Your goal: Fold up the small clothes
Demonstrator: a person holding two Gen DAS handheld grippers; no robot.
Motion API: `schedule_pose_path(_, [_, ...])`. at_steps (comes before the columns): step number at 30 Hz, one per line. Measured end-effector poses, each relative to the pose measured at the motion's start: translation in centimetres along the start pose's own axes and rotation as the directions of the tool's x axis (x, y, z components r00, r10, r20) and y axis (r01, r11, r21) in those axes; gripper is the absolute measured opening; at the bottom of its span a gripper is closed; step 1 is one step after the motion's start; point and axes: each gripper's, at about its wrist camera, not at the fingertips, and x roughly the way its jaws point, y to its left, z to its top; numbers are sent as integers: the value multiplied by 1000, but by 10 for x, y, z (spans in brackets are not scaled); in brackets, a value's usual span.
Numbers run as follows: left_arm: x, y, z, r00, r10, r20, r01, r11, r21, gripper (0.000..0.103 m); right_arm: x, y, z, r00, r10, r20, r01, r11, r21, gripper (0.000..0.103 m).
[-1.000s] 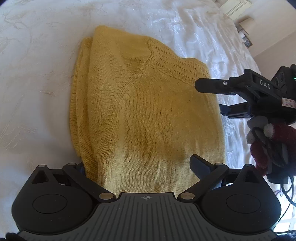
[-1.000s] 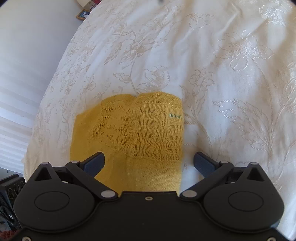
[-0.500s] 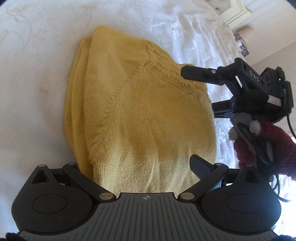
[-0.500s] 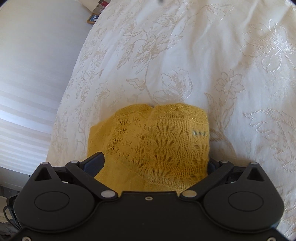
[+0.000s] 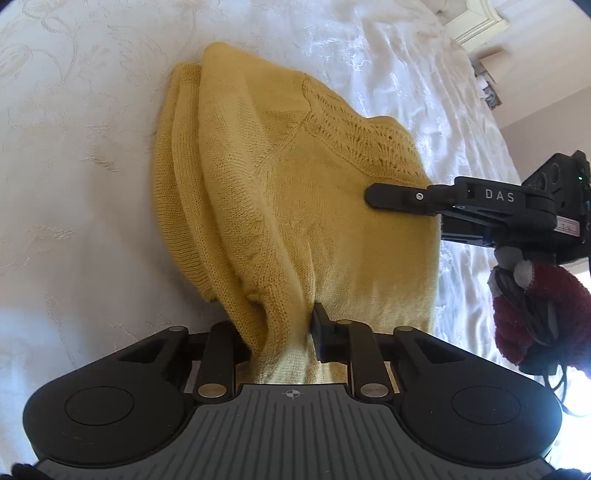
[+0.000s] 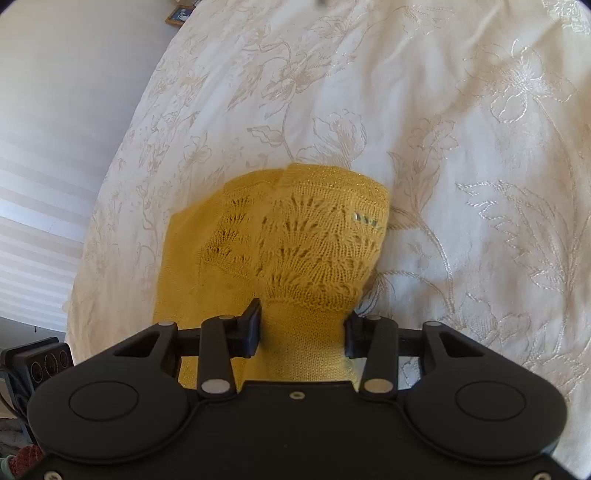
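Softly bunched yellow knit sweater point(image 5: 295, 206)

A white bedspread point(image 6: 461, 155) with embroidered flowers covers the bed, brightly lit; beyond its edge stands a pale wall point(image 6: 74, 74) with lighter horizontal bands; a small framed picture point(image 6: 180, 15) sits far off; white moulded furniture point(image 5: 476, 22) shows in the left view.

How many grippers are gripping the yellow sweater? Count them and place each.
2. The left gripper pinches the yellow sweater at its plain near edge; the right gripper clamps it just below the lace-knit part.
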Motion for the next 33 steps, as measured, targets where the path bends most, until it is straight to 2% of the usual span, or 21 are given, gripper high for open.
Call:
schedule_pose_path(3, [-6,-10,-2,1000,7,8,-8,1000,28,16,-18,9,-5,999,-25,40,27,999,-28,39])
schedule_pose_path(8, [-14,-36,-12,997,-66,26,66,998,25,15,-54,9,-21,996,-14,88,16,1000,-13,36])
schedule_pose_path(16, [-4,-110,-62,988,-152,-22,154,981,118,15,-120,-13,-57,994,-38,104,38,999,8,35])
schedule_pose_path(20, [4,-134,-89,986,-163,-42,166,979,120,15,-153,-30,-79,994,-43,100,41,999,17,35])
schedule_pose_path(22, [8,-136,-104,989,-140,-52,145,983,110,15,-164,-39,-89,994,-61,94,59,998,22,35])
schedule_pose_path(24, [15,-136,-117,993,-99,-64,104,991,82,15,-169,-50,-99,989,-119,87,118,993,17,36])
schedule_pose_path(26, [24,-132,-132,997,-14,-72,18,998,54,16,-166,-64,-108,978,-200,66,199,980,18,38])
schedule_pose_path(28, [28,-127,-145,994,83,-73,-81,996,40,17,-163,-74,-114,960,-273,55,273,962,2,41])
schedule_pose_path(30, [29,-120,-155,991,116,-69,-116,993,2,21,-163,-81,-119,955,-292,59,292,956,0,41])
schedule_pose_path(33, [22,-117,-162,987,152,-44,-154,987,-47,26,-168,-84,-120,955,-285,78,285,958,4,51])
